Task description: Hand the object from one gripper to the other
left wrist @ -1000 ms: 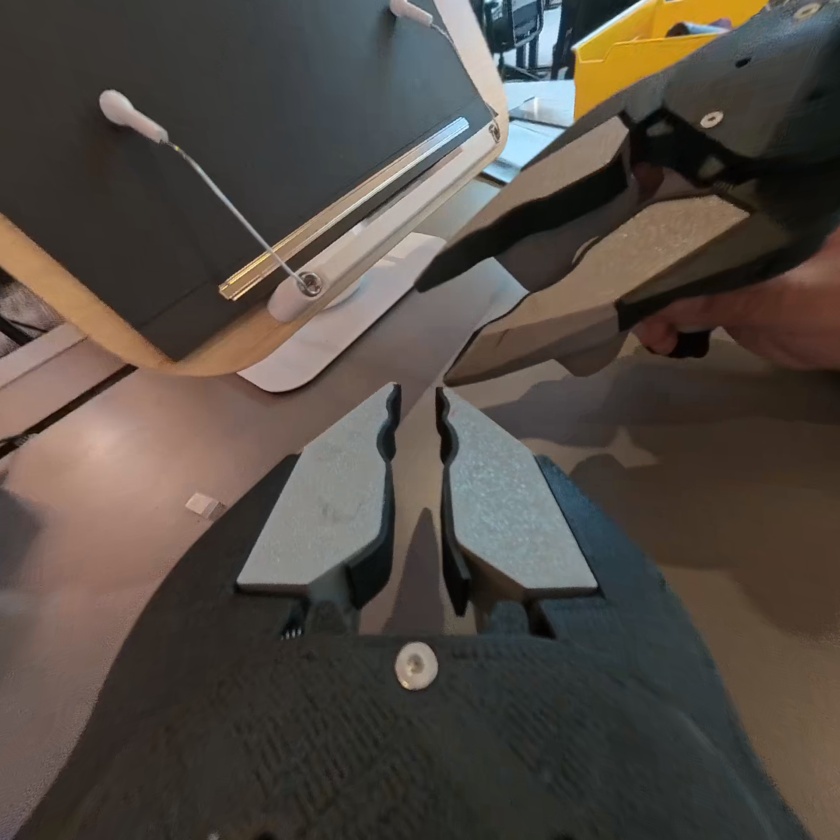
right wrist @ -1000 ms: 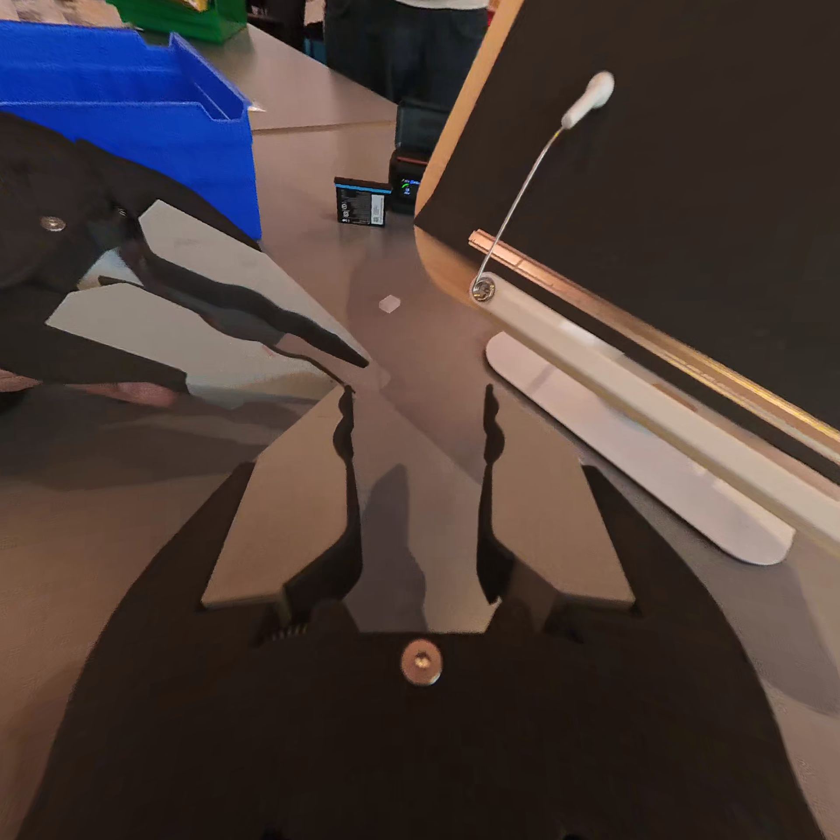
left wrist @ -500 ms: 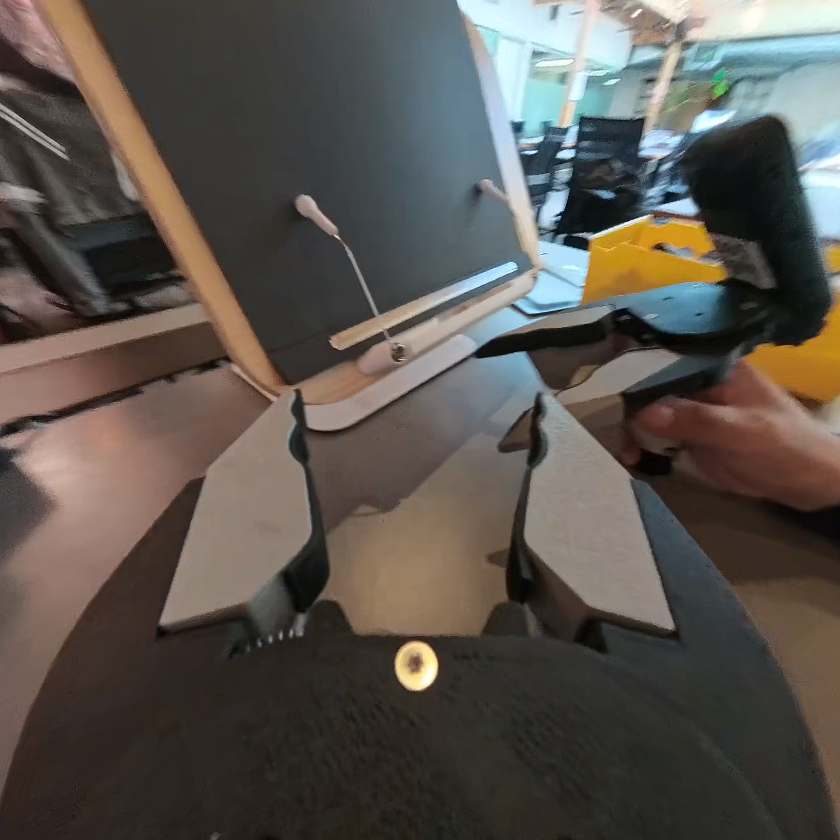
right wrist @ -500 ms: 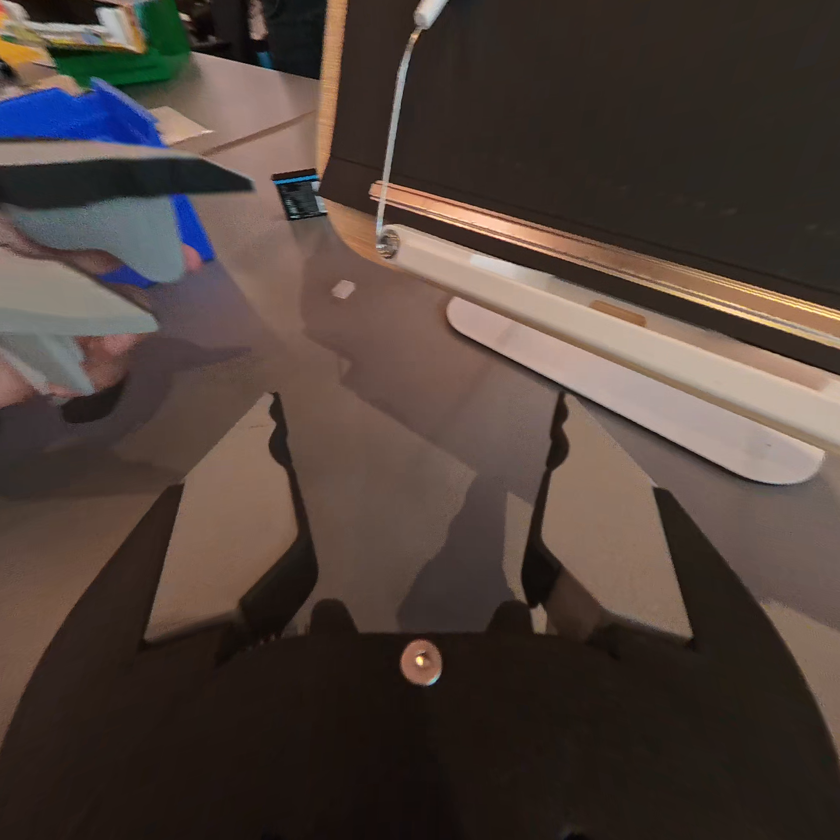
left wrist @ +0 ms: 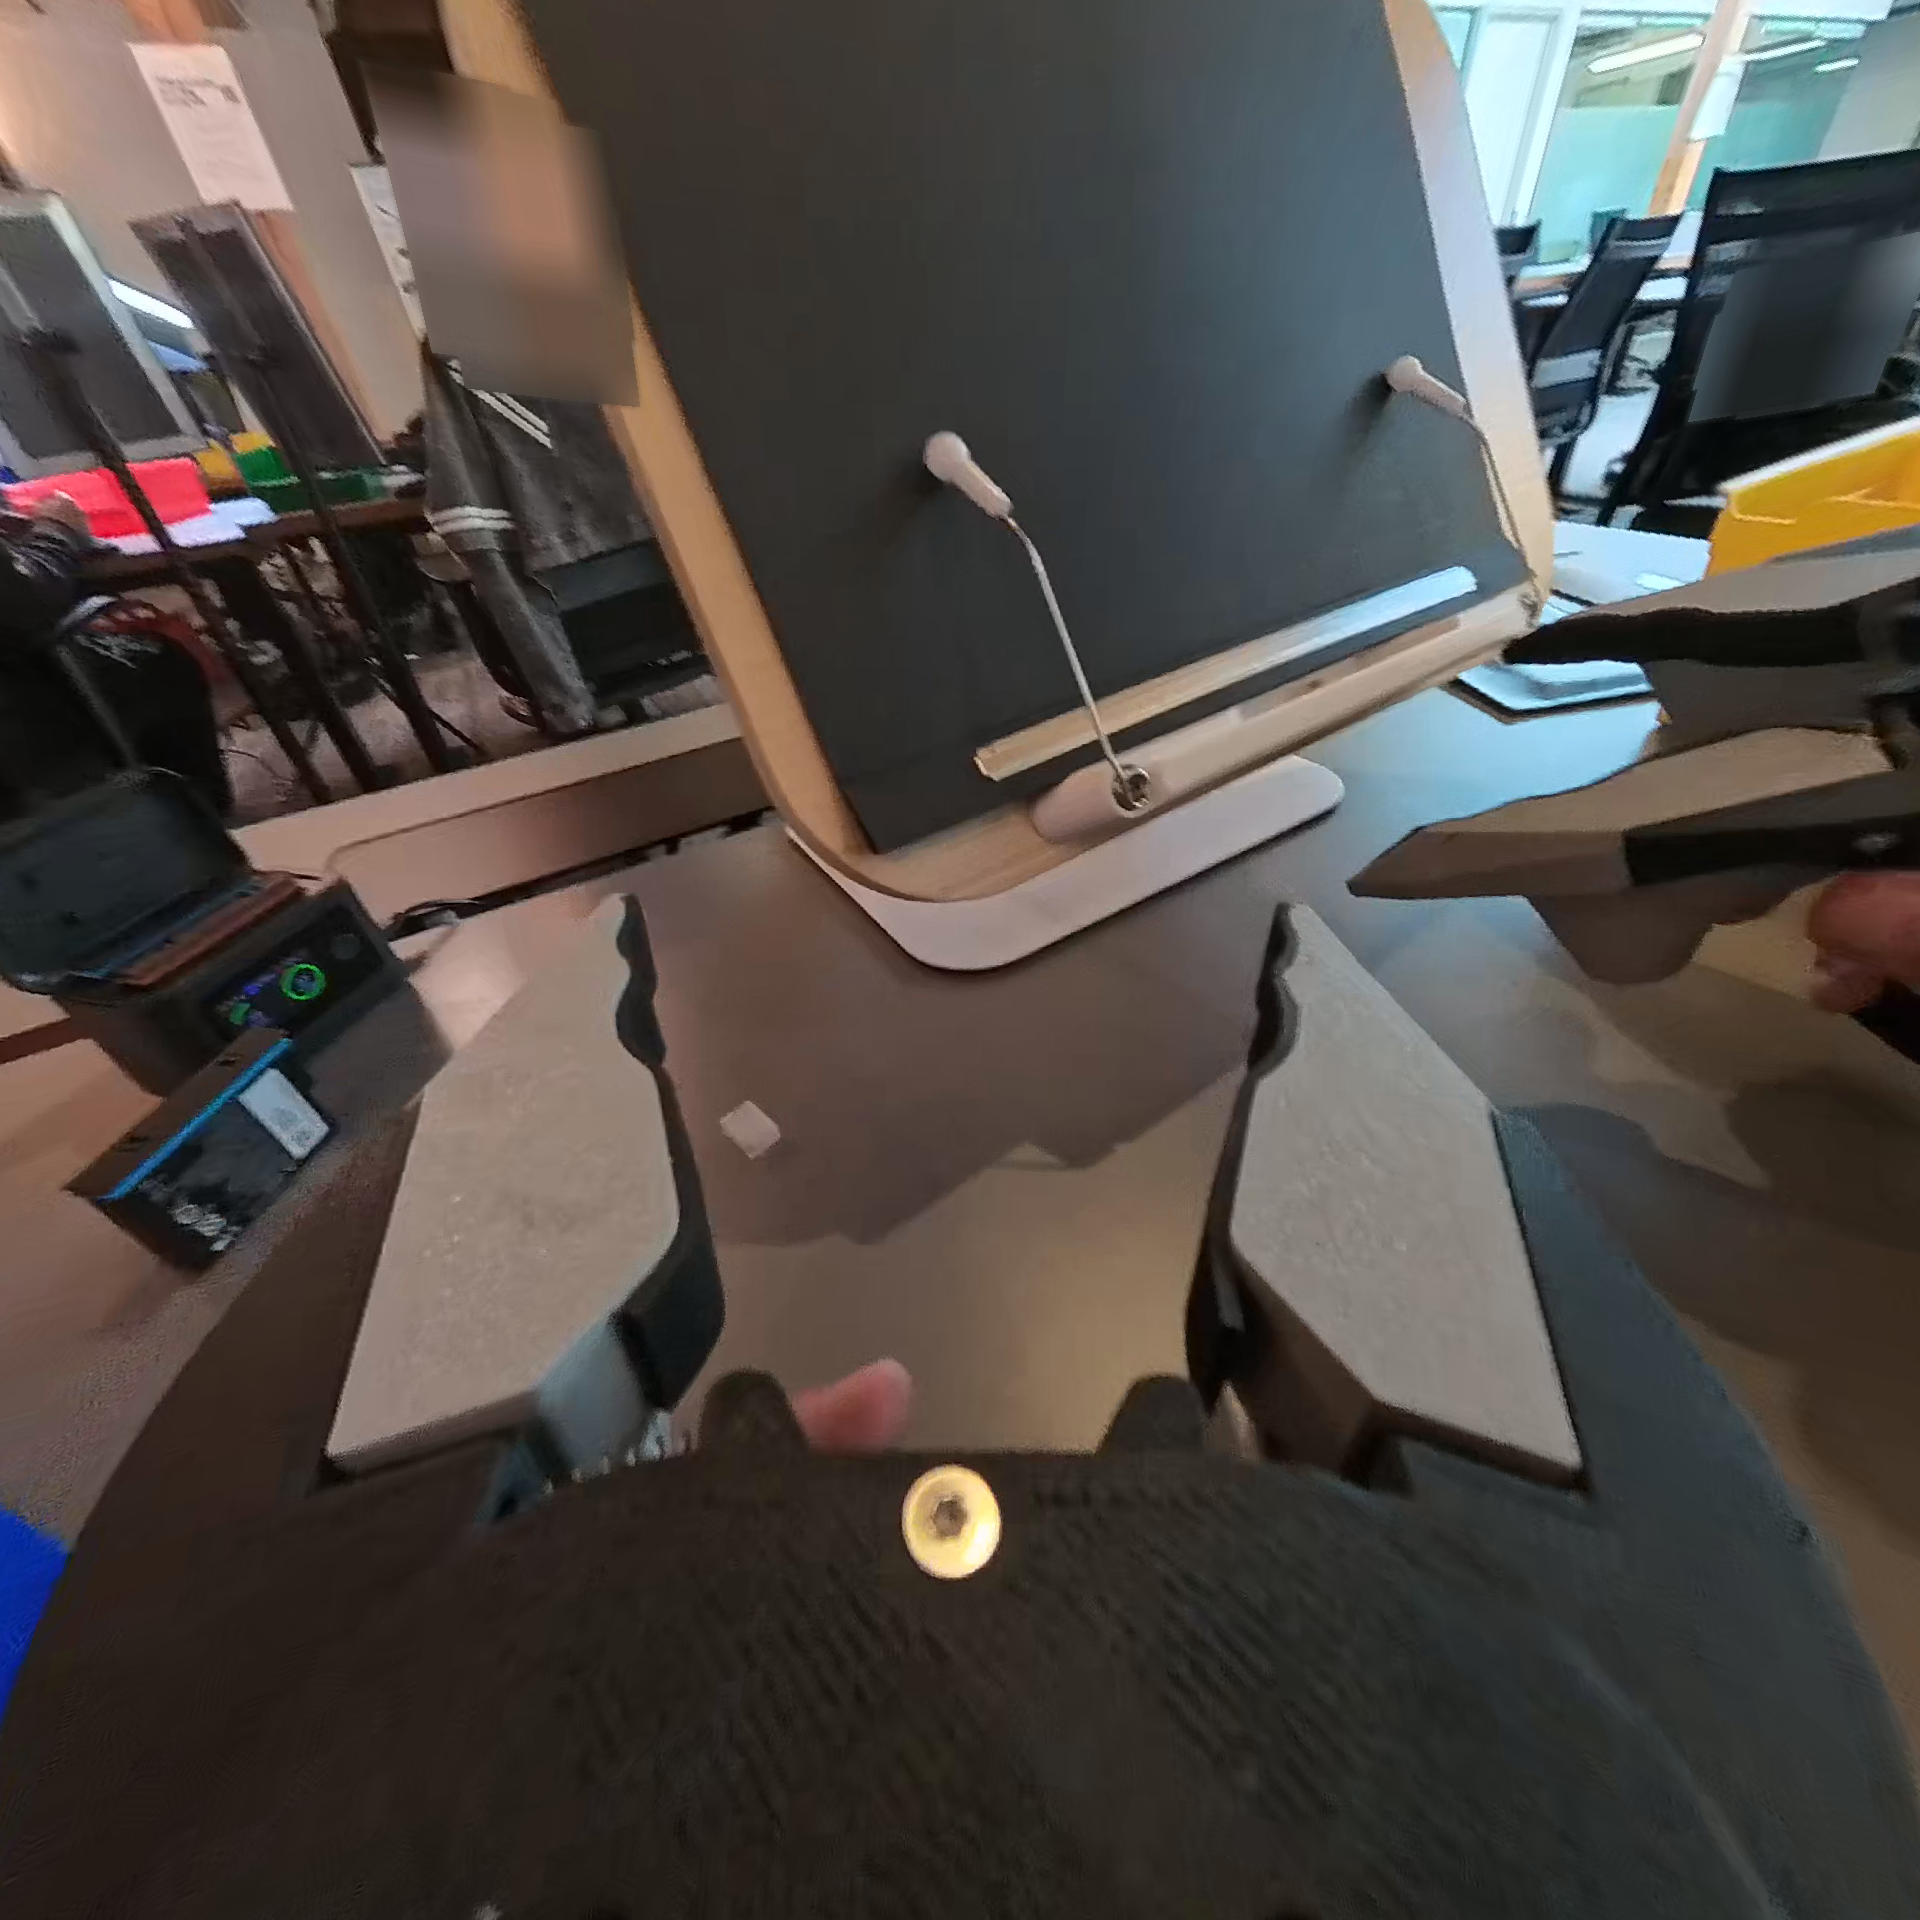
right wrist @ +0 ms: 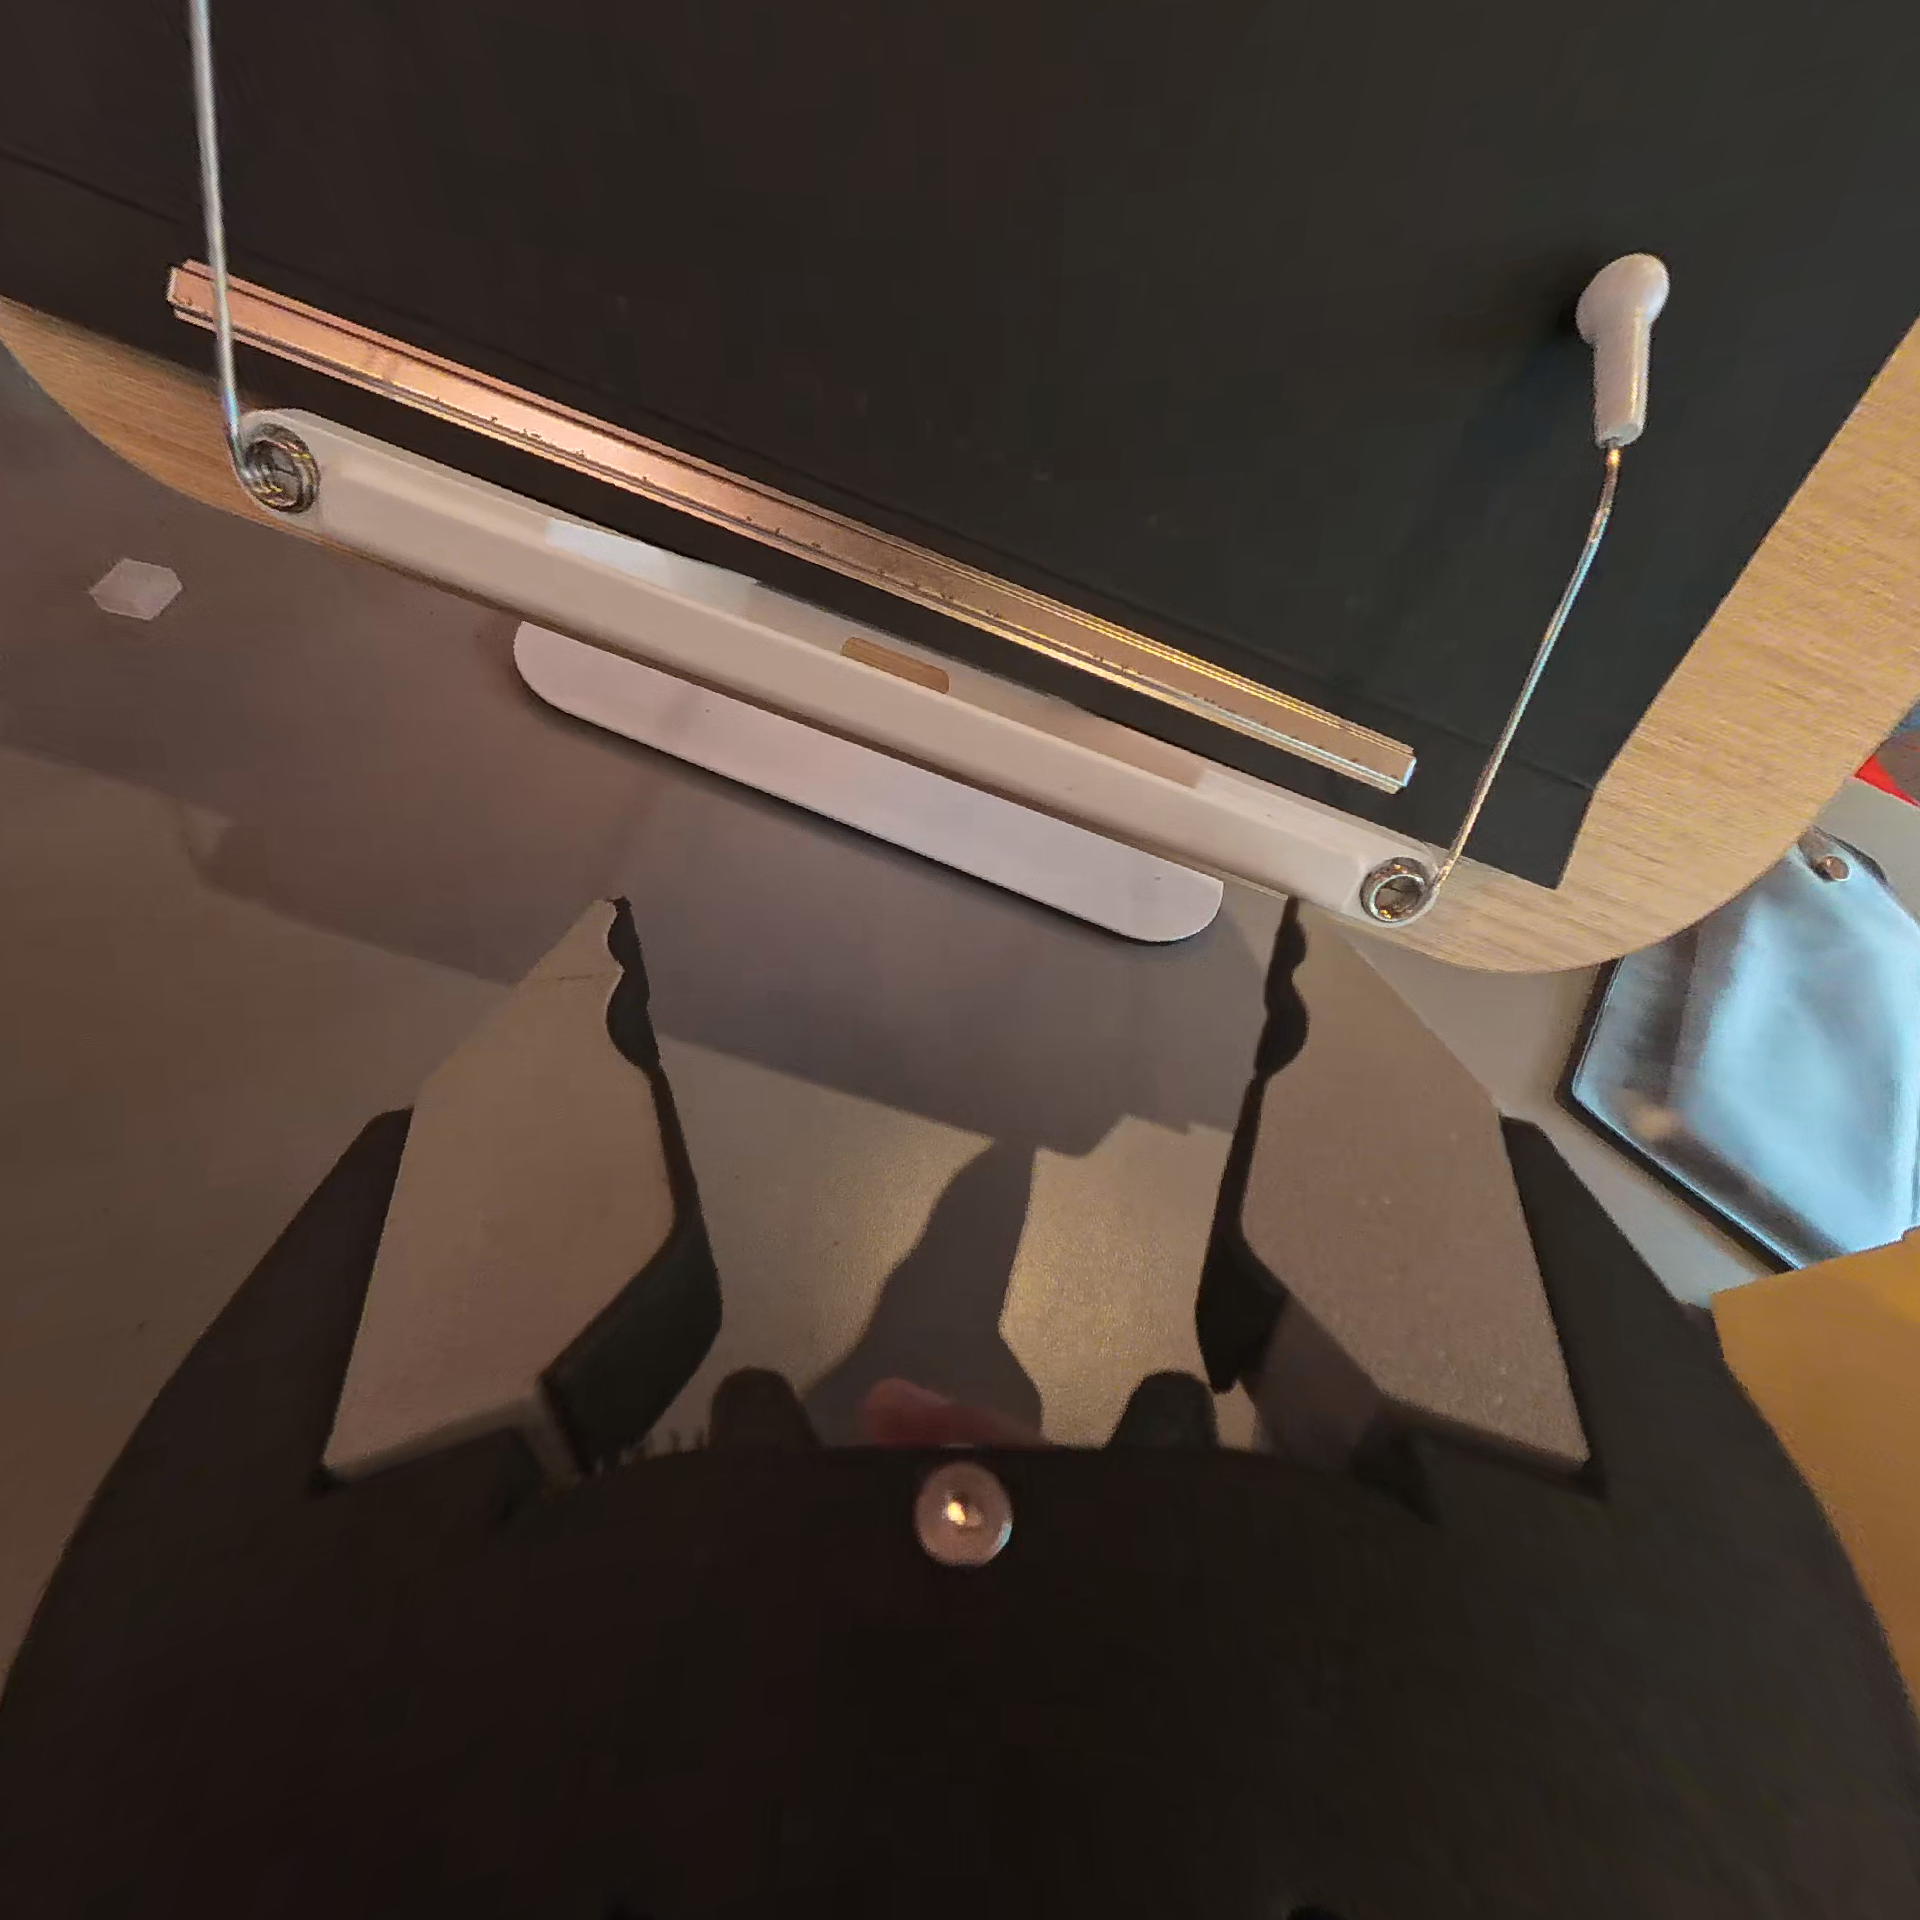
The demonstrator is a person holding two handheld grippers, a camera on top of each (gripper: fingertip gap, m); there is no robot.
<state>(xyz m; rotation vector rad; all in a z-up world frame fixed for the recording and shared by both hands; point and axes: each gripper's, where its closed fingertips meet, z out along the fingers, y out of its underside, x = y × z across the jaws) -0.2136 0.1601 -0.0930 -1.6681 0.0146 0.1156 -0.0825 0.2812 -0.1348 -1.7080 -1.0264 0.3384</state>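
book stand (left wrist: pixel 1039 416) untouched, just beyond left tongs (left wrist: pixel 956 920) and right tongs (right wrist: pixel 951 914), both wide open, empty

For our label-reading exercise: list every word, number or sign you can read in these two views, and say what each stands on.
Small black box with a blue edge, white label: print too small to read.
White paper sheet on the far wall: blurred, unreadable.
Black device with a lit green ring: screen marks too small.
Metal strip on the black-and-wood book stand: fine ticks only, no legible numerals.
Nothing can be quoted.
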